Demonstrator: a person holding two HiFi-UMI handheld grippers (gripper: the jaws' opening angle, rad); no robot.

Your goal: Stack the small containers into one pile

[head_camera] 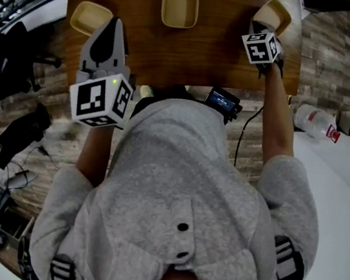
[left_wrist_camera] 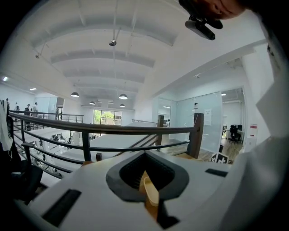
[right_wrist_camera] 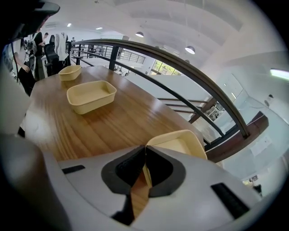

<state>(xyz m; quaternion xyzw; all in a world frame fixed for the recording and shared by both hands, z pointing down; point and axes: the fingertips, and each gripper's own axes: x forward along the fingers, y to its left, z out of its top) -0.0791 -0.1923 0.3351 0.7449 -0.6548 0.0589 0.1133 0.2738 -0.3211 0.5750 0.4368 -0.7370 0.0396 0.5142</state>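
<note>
Three beige small containers show on the brown wooden table point(head_camera: 194, 54). My left gripper point(head_camera: 116, 24) is shut on the rim of the left container point(head_camera: 89, 17). In the left gripper view that rim point(left_wrist_camera: 151, 194) stands edge-on between the closed jaws of the left gripper point(left_wrist_camera: 146, 178). The middle container point(head_camera: 180, 6) lies free on the table, also visible as the middle container point(right_wrist_camera: 91, 95). My right gripper point(head_camera: 267, 30) is shut on the near rim of the right container point(head_camera: 272, 15), at the table's right corner. The right gripper point(right_wrist_camera: 145, 151) pinches that container point(right_wrist_camera: 178, 142), which tilts.
A dark metal railing point(right_wrist_camera: 180, 67) runs just past the table's far edge. A small black device with a screen point(head_camera: 223, 101) sits at the near edge. A white counter point(head_camera: 347, 162) with a plastic bottle point(head_camera: 314, 121) stands to the right. Cables and gear point(head_camera: 6, 137) crowd the floor at left.
</note>
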